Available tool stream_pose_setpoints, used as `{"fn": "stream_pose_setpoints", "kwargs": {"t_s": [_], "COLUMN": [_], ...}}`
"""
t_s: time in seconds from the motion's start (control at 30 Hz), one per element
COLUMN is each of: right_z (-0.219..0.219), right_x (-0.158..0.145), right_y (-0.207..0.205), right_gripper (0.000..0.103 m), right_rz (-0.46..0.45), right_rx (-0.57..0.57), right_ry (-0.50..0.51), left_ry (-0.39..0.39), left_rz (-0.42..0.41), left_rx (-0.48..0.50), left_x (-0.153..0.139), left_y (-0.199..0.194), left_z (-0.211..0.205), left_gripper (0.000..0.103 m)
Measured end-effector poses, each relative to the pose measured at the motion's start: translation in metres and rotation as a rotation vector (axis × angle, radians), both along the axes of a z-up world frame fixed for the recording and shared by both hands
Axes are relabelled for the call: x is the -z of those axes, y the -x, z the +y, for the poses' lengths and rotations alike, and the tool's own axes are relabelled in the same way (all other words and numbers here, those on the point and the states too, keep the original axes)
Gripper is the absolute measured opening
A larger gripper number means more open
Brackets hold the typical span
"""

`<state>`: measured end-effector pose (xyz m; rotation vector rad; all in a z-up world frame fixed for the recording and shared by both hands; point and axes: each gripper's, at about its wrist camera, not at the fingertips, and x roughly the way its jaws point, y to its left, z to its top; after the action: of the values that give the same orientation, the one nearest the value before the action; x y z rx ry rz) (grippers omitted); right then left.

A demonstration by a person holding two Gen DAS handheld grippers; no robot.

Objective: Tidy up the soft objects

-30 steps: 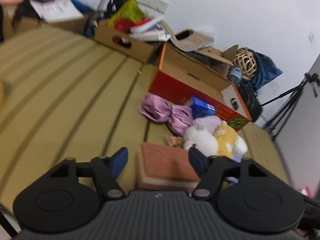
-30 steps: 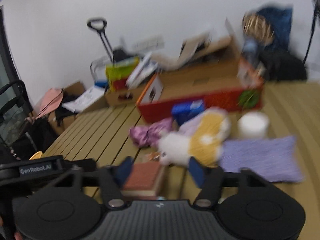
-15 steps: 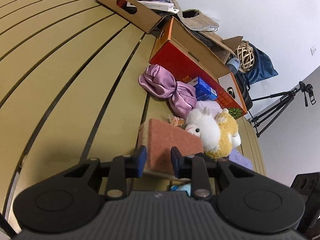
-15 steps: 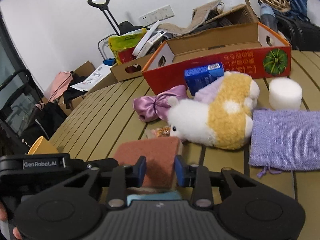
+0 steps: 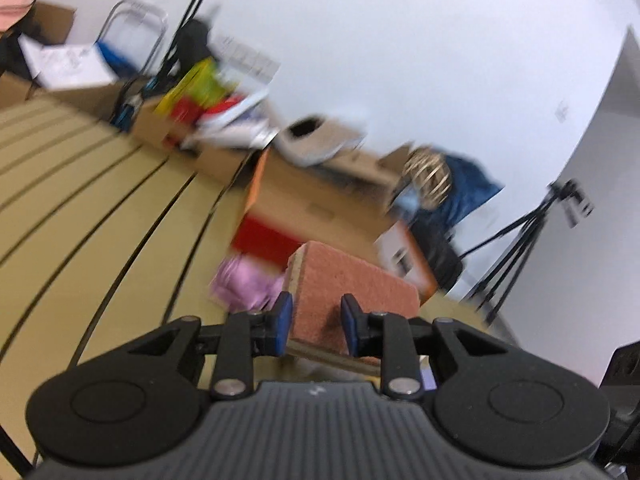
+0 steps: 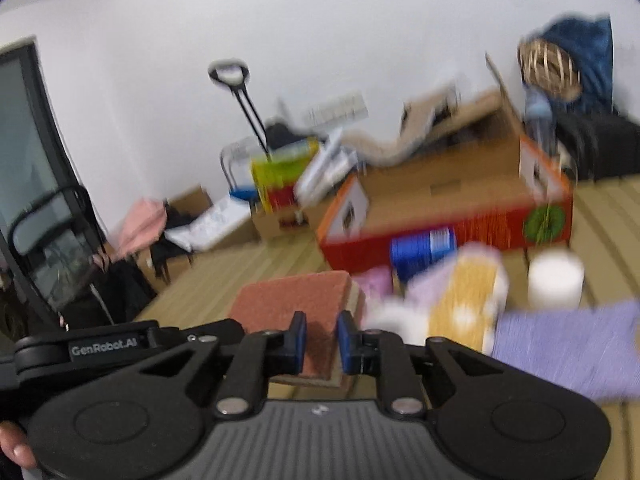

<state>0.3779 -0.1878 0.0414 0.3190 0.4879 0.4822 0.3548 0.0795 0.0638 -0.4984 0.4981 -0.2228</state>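
Both grippers, left gripper (image 5: 314, 323) and right gripper (image 6: 321, 342), clench the sponge (image 5: 348, 286) mid-frame, probably (blurred view) sharing its floppy weight.

Looks like a makeshift recording room in an office or storage space: plain white walls, a slatted table (image 5: 100, 216), open cardboard boxes (image 6: 448, 200) stuffed with clutter, a camera tripod (image 5: 532, 236) in the corner, a folding hand trolley (image 6: 244, 108), bags on the floor.
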Motion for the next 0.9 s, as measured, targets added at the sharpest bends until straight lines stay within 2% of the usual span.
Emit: {"fn": "stream_pose_setpoints", "kwargs": {"t_s": [0.17, 0.27, 0.33, 0.47, 0.6, 0.67, 0.8, 0.9], "right_z": [-0.021, -0.029, -0.029, -0.016, 0.003, 0.013, 0.029, 0.042], "right_x": [-0.049, -0.069, -0.07, -0.044, 0.007, 0.029, 0.061, 0.067], "right_y": [-0.047, -0.099, -0.136, -0.223, -0.273, -0.28, -0.279, -0.274], "right_gripper": [0.016, 0.016, 0.016, 0.016, 0.016, 0.016, 0.022, 0.024], "right_rz": [-0.028, 0.0, 0.037, 0.145, 0.261, 0.294, 0.345, 0.31], "right_rx": [0.043, 0.063, 0.073, 0.07, 0.072, 0.064, 0.046, 0.048], "right_ry": [-0.052, -0.078, -0.083, -0.058, -0.031, -0.001, 0.011, 0.08], "left_ry": [-0.019, 0.012, 0.01, -0.035, -0.127, -0.178, -0.241, -0.305], "left_rz": [-0.063, -0.037, -0.005, 0.094, 0.213, 0.251, 0.244, 0.216], "left_rx": [0.038, 0.046, 0.039, 0.001, -0.023, -0.029, -0.036, -0.025], "left_x": [-0.053, -0.064, -0.061, -0.027, 0.022, 0.037, 0.051, 0.054], "left_y": [-0.059, -0.104, -0.141, -0.212, -0.253, -0.261, -0.258, -0.256], "left_z": [-0.02, -0.022, -0.022, -0.02, -0.02, -0.019, -0.018, -0.023], "left_gripper": [0.027, 0.027, 0.027, 0.027, 0.026, 0.027, 0.031, 0.033]}}
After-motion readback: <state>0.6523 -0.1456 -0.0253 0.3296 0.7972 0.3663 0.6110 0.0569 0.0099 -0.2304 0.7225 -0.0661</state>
